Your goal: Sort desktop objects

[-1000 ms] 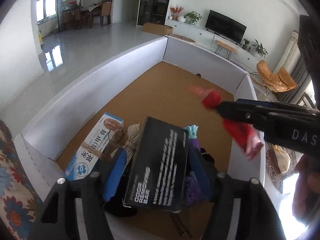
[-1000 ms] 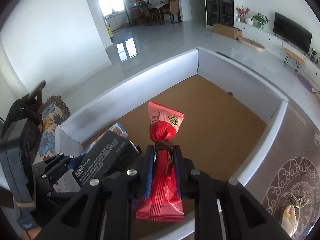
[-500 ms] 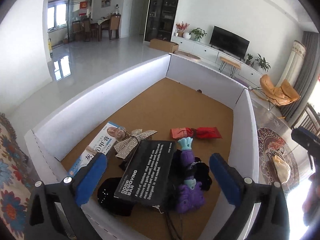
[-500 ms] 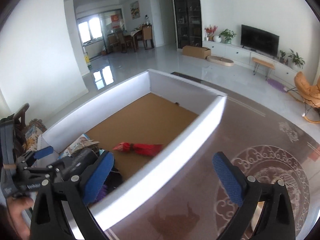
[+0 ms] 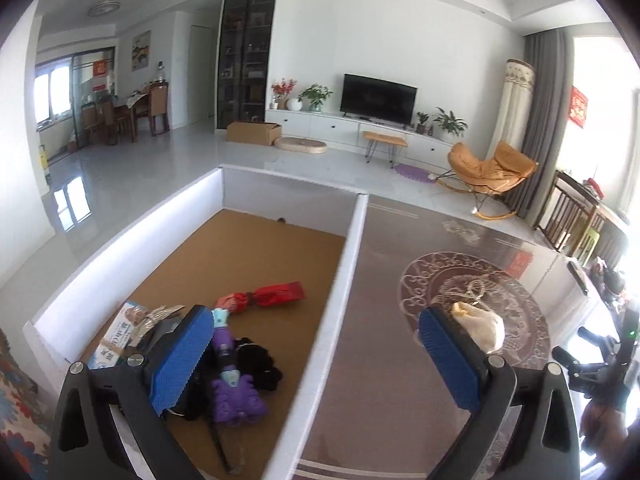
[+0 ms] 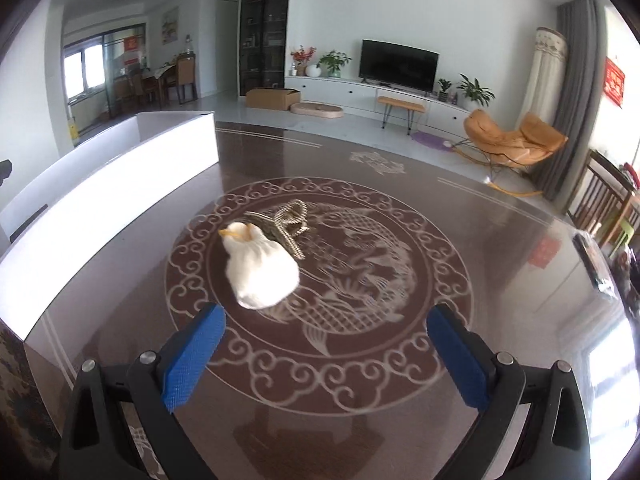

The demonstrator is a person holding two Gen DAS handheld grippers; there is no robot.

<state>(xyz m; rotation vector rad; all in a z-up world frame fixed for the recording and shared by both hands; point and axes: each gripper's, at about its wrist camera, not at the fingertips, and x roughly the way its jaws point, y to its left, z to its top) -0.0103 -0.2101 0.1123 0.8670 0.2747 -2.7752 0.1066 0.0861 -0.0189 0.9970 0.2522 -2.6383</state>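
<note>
Left gripper [image 5: 316,354] spread wide and empty, right gripper [image 6: 320,354] likewise gaping with nothing between its pads, white drawstring pouch [image 6: 260,270] seen at 11 o'clock on the glossy table [image 6: 480,240], red wrapped snack [image 5: 262,298] laid inside the cardboard-floored box [image 5: 348,248] at 10 o'clock

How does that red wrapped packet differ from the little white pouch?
The red packet lies inside the white-walled box; the white pouch sits outside it on the patterned table. The packet is long, flat and shiny; the pouch is plump and soft-looking. Both are cinched by a tie, and neither is being gripped.
</note>
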